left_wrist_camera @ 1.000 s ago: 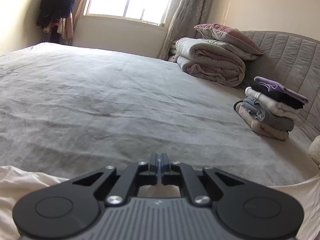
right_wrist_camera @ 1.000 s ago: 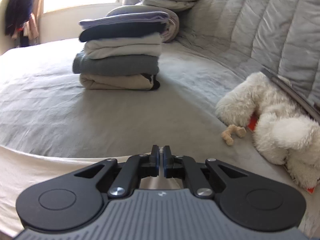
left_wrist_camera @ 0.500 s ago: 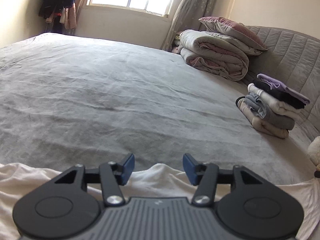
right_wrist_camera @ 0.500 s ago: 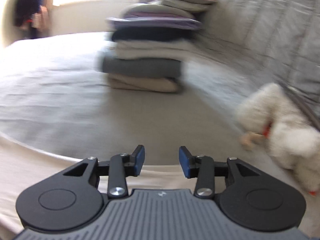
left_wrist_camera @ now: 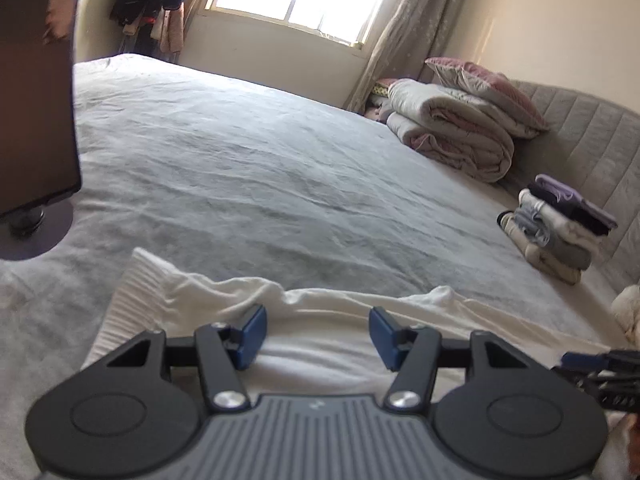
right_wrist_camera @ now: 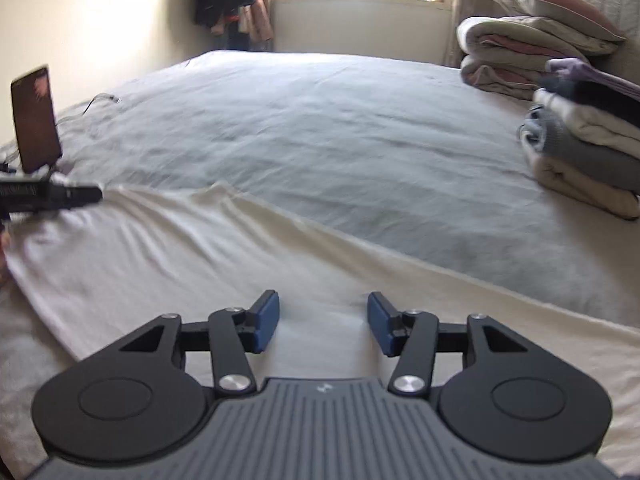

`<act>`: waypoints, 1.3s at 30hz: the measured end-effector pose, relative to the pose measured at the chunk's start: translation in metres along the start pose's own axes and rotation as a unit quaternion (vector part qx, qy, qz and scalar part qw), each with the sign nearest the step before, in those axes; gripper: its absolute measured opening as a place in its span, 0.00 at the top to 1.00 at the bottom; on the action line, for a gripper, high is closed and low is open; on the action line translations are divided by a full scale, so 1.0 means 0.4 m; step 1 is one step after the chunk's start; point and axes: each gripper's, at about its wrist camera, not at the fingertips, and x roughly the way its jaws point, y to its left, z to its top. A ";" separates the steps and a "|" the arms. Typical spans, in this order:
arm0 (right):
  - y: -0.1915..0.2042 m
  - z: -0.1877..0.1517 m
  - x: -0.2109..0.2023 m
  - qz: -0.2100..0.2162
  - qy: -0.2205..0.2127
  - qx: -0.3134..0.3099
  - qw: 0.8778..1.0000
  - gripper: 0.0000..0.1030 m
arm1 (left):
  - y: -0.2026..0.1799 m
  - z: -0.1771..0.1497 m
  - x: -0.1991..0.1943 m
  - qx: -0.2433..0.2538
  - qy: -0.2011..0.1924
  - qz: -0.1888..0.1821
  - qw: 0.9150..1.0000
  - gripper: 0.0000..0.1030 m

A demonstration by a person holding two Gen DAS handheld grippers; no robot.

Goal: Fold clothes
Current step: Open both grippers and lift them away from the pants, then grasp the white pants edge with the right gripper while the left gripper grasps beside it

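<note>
You are working on a wide bed with a wrinkled grey cover (right_wrist_camera: pixel 320 132), and the task's thing, a cream-white knitted garment (right_wrist_camera: pixel 160 248), lies spread flat across its near edge, right under both tools. In the left wrist view its ribbed hem or cuff (left_wrist_camera: pixel 132 300) sits at the left, and its far edge is rumpled into small humps. At the headboard end a stack of folded clothes in purple, navy, white, grey and beige (left_wrist_camera: pixel 560 228) stands well apart from the garment, so judge this as one more piece to fold and add there.

Your left gripper (left_wrist_camera: pixel 316 330) has its blue-padded fingers apart with nothing between them, only cloth below. Your right gripper (right_wrist_camera: pixel 323 320) is opening, and no cloth is pinched between its fingers either.

Before the next fold, flatten those humps on the far edge; a crease folded in now will probably stay. Pick matching points on one edge, one per tool, and bite only the layer you mean to lift. Knit stretches, so carry both ends at the same pace and keep the edge straight.

Mind the dark phone on its round-based stand (left_wrist_camera: pixel 36 100) just beside the garment's left end; a swinging sleeve could tip it.
</note>
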 end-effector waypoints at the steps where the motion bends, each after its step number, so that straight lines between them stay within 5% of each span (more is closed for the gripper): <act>1: 0.003 -0.008 0.001 -0.005 -0.010 -0.009 1.000 0.39 | 0.016 -0.002 -0.009 -0.008 -0.002 0.003 1.000 0.45; 6: -0.047 -0.014 -0.016 -0.020 -0.016 0.037 0.999 0.35 | 0.047 0.007 -0.037 -0.026 -0.007 0.032 0.999 0.52; 10: -0.092 -0.031 -0.068 -0.048 -0.030 0.078 0.995 0.35 | -0.011 0.016 -0.049 0.002 -0.006 0.047 0.999 0.42; 14: -0.132 -0.062 -0.109 -0.086 -0.041 0.095 0.991 0.35 | -0.096 -0.009 -0.052 0.057 0.011 -0.010 0.998 0.41; 19: -0.218 -0.118 -0.150 -0.144 -0.036 0.101 0.984 0.35 | -0.162 -0.070 -0.035 0.140 0.051 -0.056 0.987 0.41; 25: -0.365 -0.199 -0.227 -0.189 -0.044 0.159 0.968 0.34 | -0.144 -0.092 -0.064 0.188 0.072 -0.066 0.977 0.37; 32: -0.484 -0.235 -0.294 -0.226 -0.065 0.260 0.937 0.34 | -0.132 -0.063 -0.075 0.220 0.098 -0.018 0.970 0.34; 39: -0.547 -0.215 -0.341 -0.262 -0.061 0.296 0.917 0.34 | -0.158 -0.025 -0.100 0.175 0.060 -0.039 0.982 0.30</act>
